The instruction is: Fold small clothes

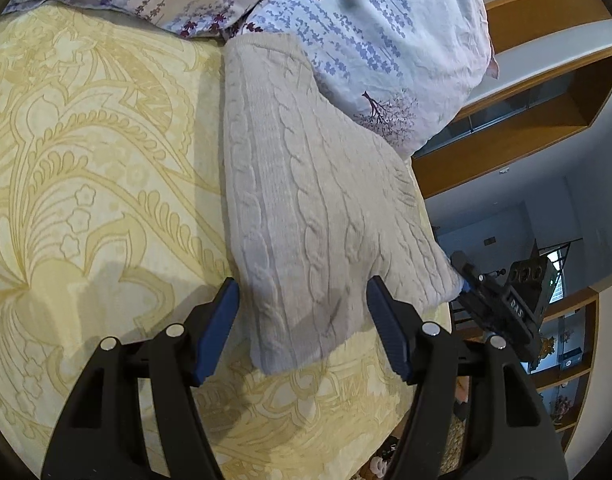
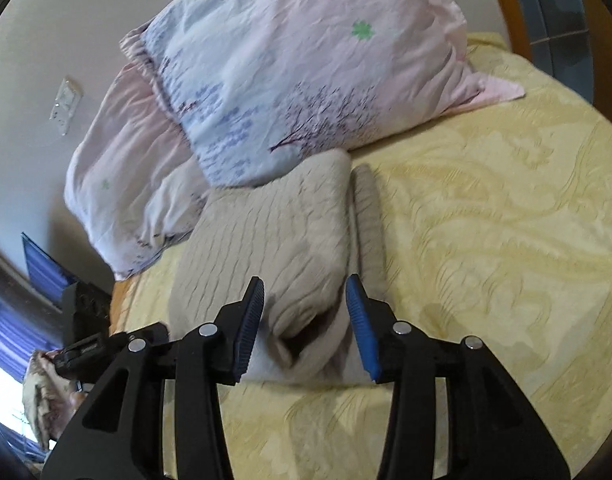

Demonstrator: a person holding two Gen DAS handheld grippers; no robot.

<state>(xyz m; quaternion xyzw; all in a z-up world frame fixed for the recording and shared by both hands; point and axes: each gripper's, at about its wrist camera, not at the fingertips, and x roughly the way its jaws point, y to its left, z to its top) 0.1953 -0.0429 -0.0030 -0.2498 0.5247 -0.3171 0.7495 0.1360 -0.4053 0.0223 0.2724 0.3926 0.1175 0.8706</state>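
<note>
On yellow bedspread [image 1: 85,184], beige cable-knit sweater [image 1: 306,208] lying folded against floral pillow [image 1: 366,40] at far side. Left gripper [image 1: 301,320] spread, hovering over near edge; right gripper [image 2: 306,320] spread, gripping nothing (fold looking mostly done, final tidy pending).

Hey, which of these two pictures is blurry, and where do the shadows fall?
Right wrist view: smeared by motion, the beige sweater and floral pillow soft. Left wrist view: sharp, the sweater's cable knit crisp, and the left gripper casts a soft shadow on the yellow bedspread. Both views bend straight lines at the edges.
</note>
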